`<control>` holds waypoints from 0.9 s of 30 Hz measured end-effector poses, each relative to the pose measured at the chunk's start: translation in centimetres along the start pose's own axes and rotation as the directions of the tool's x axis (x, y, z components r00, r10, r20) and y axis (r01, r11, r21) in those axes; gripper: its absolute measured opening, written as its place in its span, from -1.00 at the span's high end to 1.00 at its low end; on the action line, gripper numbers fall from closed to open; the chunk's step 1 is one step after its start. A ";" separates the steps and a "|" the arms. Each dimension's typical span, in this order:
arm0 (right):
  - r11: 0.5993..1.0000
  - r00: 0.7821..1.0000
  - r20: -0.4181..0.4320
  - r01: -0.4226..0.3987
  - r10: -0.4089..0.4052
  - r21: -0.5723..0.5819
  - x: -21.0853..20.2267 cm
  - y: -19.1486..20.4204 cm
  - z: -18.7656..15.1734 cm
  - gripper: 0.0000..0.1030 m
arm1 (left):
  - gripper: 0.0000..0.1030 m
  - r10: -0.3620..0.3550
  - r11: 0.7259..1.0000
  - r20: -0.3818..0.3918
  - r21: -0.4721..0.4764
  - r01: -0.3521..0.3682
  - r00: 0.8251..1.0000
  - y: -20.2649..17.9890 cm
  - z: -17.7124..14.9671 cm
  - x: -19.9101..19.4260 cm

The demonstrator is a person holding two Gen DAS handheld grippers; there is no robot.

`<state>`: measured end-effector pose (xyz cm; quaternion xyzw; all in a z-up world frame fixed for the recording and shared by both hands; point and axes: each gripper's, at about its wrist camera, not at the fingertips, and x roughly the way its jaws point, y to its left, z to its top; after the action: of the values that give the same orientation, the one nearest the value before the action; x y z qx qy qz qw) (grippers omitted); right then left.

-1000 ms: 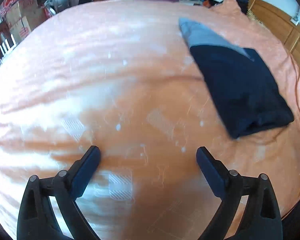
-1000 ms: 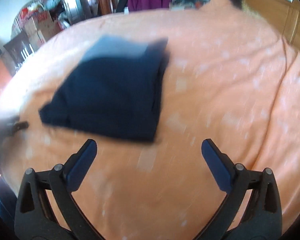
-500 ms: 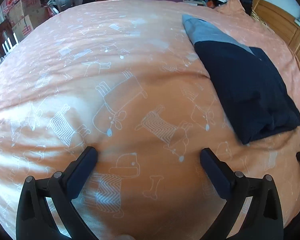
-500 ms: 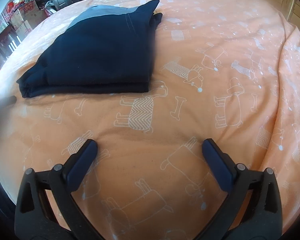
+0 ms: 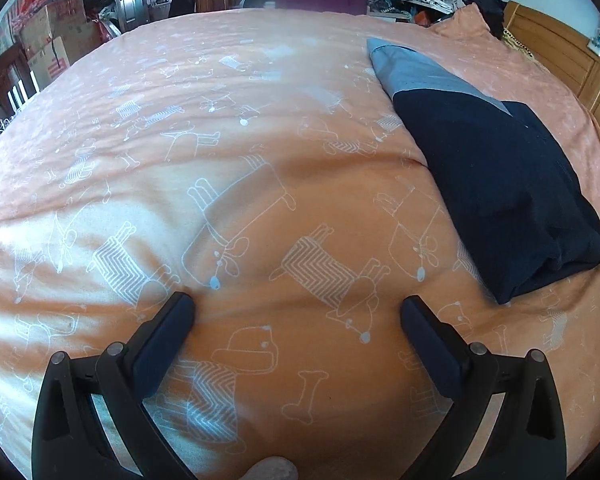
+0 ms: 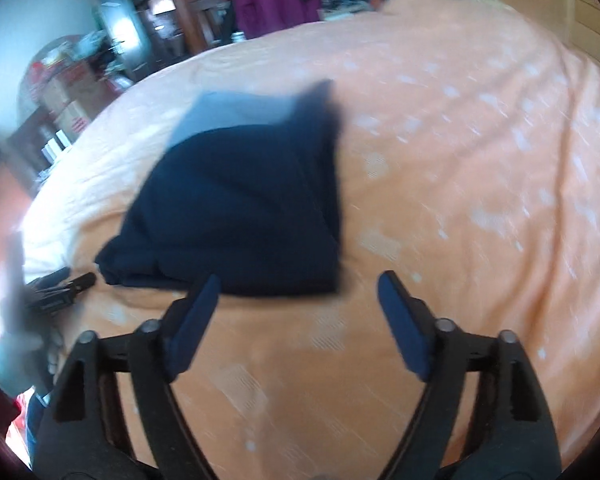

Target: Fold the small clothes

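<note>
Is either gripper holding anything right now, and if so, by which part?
Nothing is held. The left gripper and right gripper are both open over the bedspread; the folded garment lies untouched.

Right gripper [image 6: 298, 290] hangs wide apart over the orange bedspread [image 6: 480, 184], folded navy garment [image 6: 240, 208] just ahead

The orange bed [image 5: 260, 168] is lying wide and bare to the left. Only the folded dark cloth [image 5: 500, 200] is sitting in the way on the right.
</note>
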<state>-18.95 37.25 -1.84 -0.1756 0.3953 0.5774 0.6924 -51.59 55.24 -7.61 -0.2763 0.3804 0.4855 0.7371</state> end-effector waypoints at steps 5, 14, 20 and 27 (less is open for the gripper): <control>0.998 1.000 -0.014 -0.017 0.016 -0.067 1.6 1.0 1.8 0.90 | -1.00 0.003 1.000 0.003 0.002 -0.003 1.000 -0.1 0.1 0.1; 0.994 0.981 -0.170 -0.084 0.094 0.065 6.7 -1.3 -1.3 1.00 | -1.00 0.004 1.000 0.005 0.003 -0.004 1.000 0.0 0.0 0.0; 0.970 0.977 -0.117 -0.155 0.179 0.188 6.3 -3.5 -1.0 1.00 | -1.00 0.005 1.000 0.005 0.004 -0.005 1.000 0.0 0.0 -0.1; 0.990 0.987 -0.102 -0.118 0.125 0.072 6.0 -1.8 0.8 0.52 | -1.00 0.005 1.000 0.005 0.004 -0.005 1.000 -0.1 0.0 0.0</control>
<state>-16.87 41.32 -6.18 -0.1587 0.4604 0.5952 0.6392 -51.53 55.25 -7.60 -0.2725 0.3802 0.4872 0.7374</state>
